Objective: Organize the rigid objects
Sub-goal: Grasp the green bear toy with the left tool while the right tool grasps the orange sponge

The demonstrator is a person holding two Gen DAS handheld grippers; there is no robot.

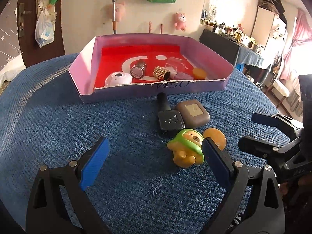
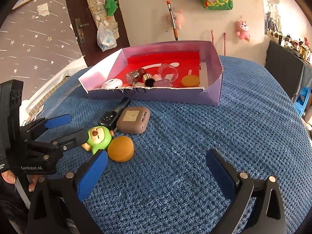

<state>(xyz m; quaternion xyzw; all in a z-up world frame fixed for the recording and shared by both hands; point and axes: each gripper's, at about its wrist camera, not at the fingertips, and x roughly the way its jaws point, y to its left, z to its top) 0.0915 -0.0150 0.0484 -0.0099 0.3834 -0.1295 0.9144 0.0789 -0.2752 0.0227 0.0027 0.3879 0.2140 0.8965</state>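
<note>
A purple cardboard box (image 1: pixel 206 86) (image 2: pixel 214 95) with a red floor stands on the blue cloth and holds several small items. In front of it lie a black bottle (image 1: pixel 169 117) (image 2: pixel 109 118), a brown square case (image 1: pixel 194 113) (image 2: pixel 134 120), a green-hooded toy figure (image 1: pixel 188 146) (image 2: pixel 98 137) and an orange disc (image 1: pixel 216 136) (image 2: pixel 120 149). My left gripper (image 1: pixel 156 151) (image 2: pixel 67 128) is open; its right finger is beside the toy. My right gripper (image 2: pixel 157 160) (image 1: pixel 251 130) is open and empty, right of the disc.
Inside the box are a white round item (image 1: pixel 118 78), a glittery jar (image 1: pixel 137 70), a gold studded cap (image 1: pixel 160 73), a clear dish (image 1: pixel 176 63) and an orange disc (image 1: pixel 198 72). A door (image 2: pixel 83 19) and wall stand behind. A black cabinet (image 2: pixel 282 72) is at the right.
</note>
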